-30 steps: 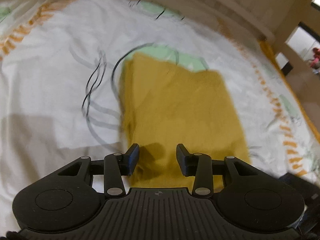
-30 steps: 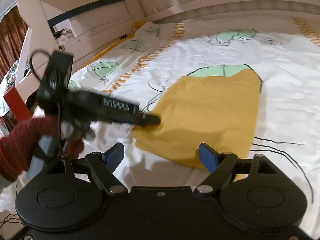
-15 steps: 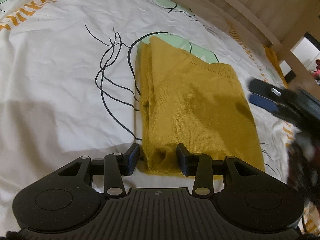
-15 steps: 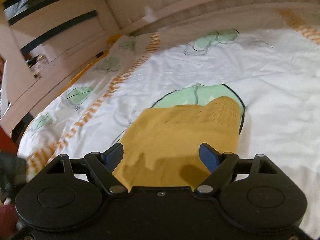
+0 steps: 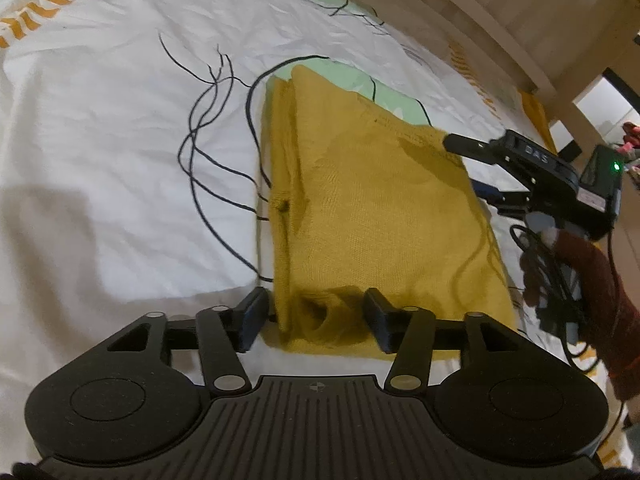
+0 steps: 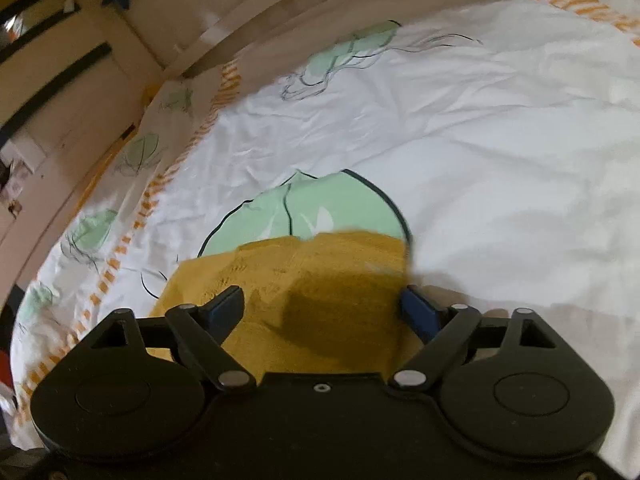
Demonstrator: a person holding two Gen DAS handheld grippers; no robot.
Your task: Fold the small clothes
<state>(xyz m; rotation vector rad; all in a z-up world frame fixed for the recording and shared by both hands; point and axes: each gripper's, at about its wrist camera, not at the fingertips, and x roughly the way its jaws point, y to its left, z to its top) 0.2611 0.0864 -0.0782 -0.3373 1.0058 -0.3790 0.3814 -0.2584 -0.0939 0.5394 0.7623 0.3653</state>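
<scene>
A mustard-yellow knit garment (image 5: 372, 208) lies folded into a rectangle on a white printed bed sheet (image 5: 100, 160). My left gripper (image 5: 316, 322) is open, its fingers standing either side of the garment's near left corner. My right gripper (image 5: 466, 164) shows in the left wrist view at the garment's far right edge, held by a hand in a dark red sleeve. In the right wrist view the right gripper (image 6: 322, 310) is open wide, hovering over the garment (image 6: 304, 280) with the cloth between and below its fingers.
The sheet (image 6: 480, 140) has green leaf prints, black line drawings and an orange striped border. A wooden bed frame (image 5: 500, 20) runs along the far side. Cream furniture with dark stripes (image 6: 60, 72) stands beyond the bed on the left of the right wrist view.
My right gripper has swung over from the garment's near side to its far right edge, staying open. My left gripper has settled at the near left corner, still open.
</scene>
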